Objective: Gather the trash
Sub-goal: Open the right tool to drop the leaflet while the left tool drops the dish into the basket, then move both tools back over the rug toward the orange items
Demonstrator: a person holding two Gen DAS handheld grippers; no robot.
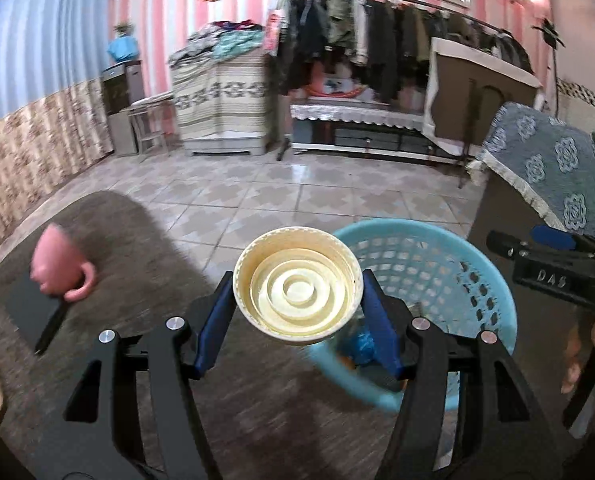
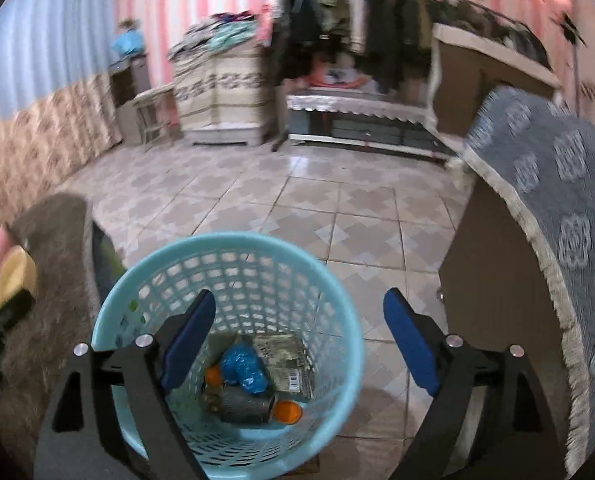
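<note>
My left gripper (image 1: 297, 284) is shut on a cream paper cup (image 1: 297, 300), which lies on its side with its ringed bottom facing the camera. It hangs over the table edge, just left of the light-blue mesh basket (image 1: 437, 264). In the right wrist view my right gripper (image 2: 300, 300) stands open and empty above the basket (image 2: 225, 242). Inside the basket lie a blue crumpled bag (image 2: 243, 366), a grey can (image 2: 249, 404), orange pieces (image 2: 288, 412) and a printed packet (image 2: 285, 360). The cup (image 2: 15, 276) shows at that view's left edge.
A pink mug (image 1: 61, 264) and a flat black item (image 1: 33, 312) lie on the brown-clothed table (image 1: 137, 260). A cabinet draped in grey flowered cloth (image 2: 557, 200) stands right of the basket. Tiled floor (image 2: 337, 220) stretches to a clothes rack (image 1: 377, 40) at the back.
</note>
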